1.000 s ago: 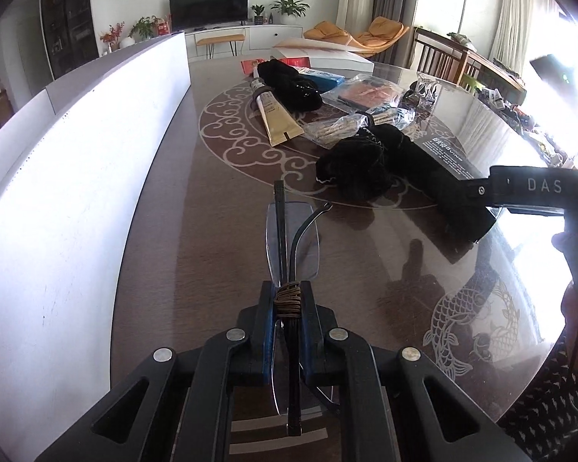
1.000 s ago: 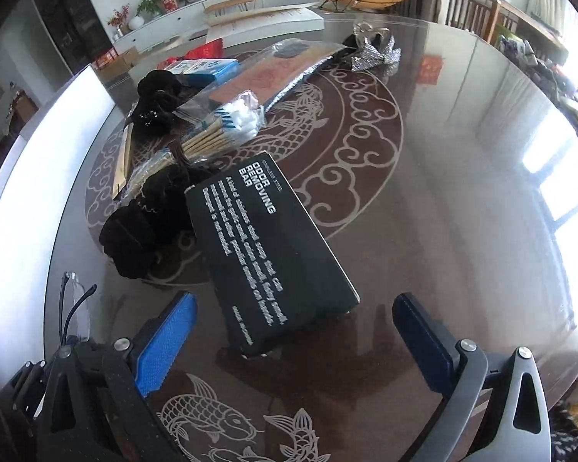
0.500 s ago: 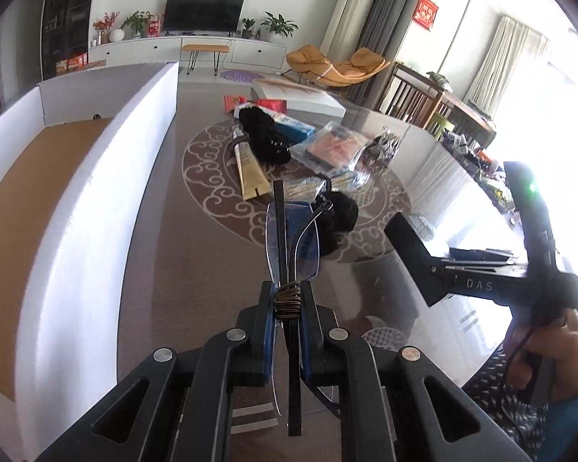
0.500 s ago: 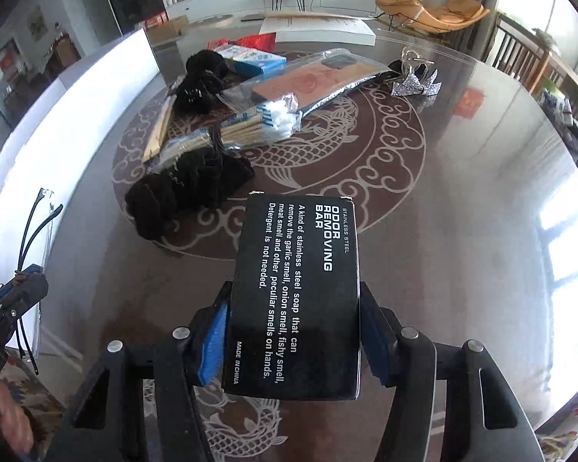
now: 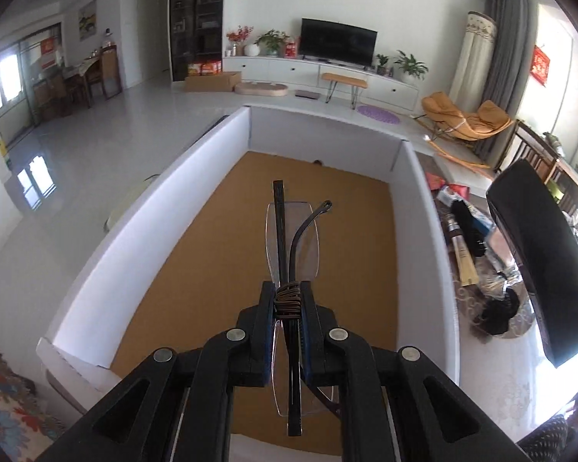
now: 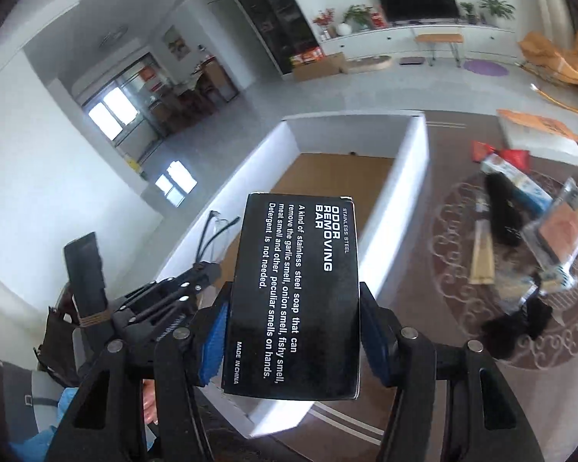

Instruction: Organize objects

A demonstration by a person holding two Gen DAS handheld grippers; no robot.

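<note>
Left hand-held gripper [image 5: 287,304] pinches folded glasses [image 5: 291,238] at frame centre, over the box [image 5: 424,231]. Right hand-held gripper [image 6: 293,331] clamps a carton [image 6: 294,288]. Lower each close to the box floor before releasing.

Your left gripper [image 5: 287,304], clamping folded glasses [image 5: 292,246], hangs over the box [image 5: 422,231]. To its right your right gripper [image 6: 293,327] carries the soap carton [image 6: 294,292]. Right of the box, clutter [image 6: 520,231] lies on the table [image 6: 443,177].
</note>
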